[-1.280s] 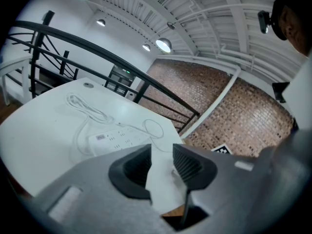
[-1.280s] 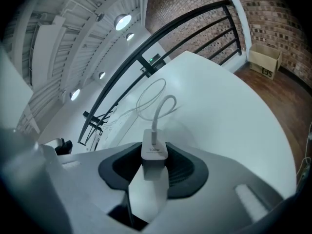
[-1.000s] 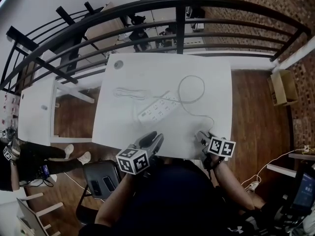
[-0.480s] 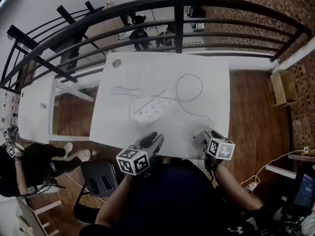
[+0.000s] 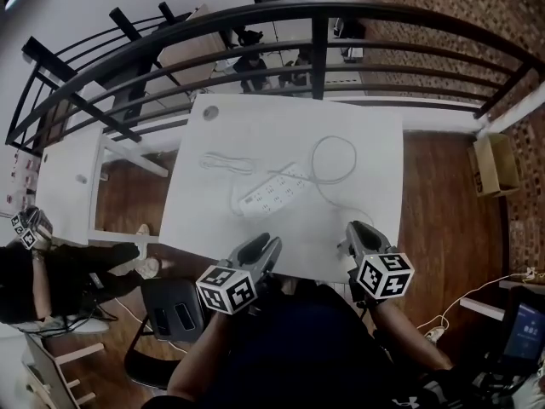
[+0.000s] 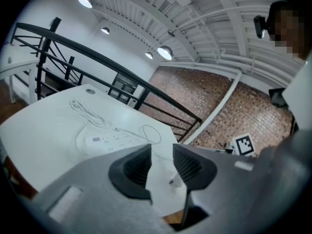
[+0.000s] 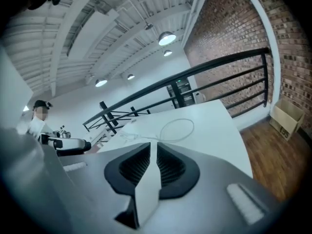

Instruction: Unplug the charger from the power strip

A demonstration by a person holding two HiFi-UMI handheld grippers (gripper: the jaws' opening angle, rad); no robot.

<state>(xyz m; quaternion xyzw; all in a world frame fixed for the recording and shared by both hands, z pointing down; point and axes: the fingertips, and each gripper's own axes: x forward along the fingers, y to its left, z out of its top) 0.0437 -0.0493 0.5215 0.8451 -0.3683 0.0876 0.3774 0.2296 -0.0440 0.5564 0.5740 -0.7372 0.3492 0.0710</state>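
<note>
White and mostly bare, the counter stood on a wooden floor with a black railing curving round its far side.

At the near edge the left hand-held gripper hung with its jaws partway apart and nothing between them. The right hand-held gripper had just been closing. Its jaws were drawn almost together, leaving a thin slit, and they held nothing.

In the left gripper view, a small white block that looked like the charger showed through the gap between the jaws. It lay on the counter close to the near edge and well apart from the power strip. It was too small to tell which way it pointed.

In the head view the power strip lay at 12 o'clock from the left hand-held gripper and at about 10 o'clock from the right one, touching neither. It lay flat, its long axis running from 8 o'clock to 2 o'clock. A thin white cable looped just beyond its 2 o'clock end, at 11 o'clock from the right hand-held gripper, and then trailed back toward the near edge. A bundled cord lay at the strip's 10 o'clock.
</note>
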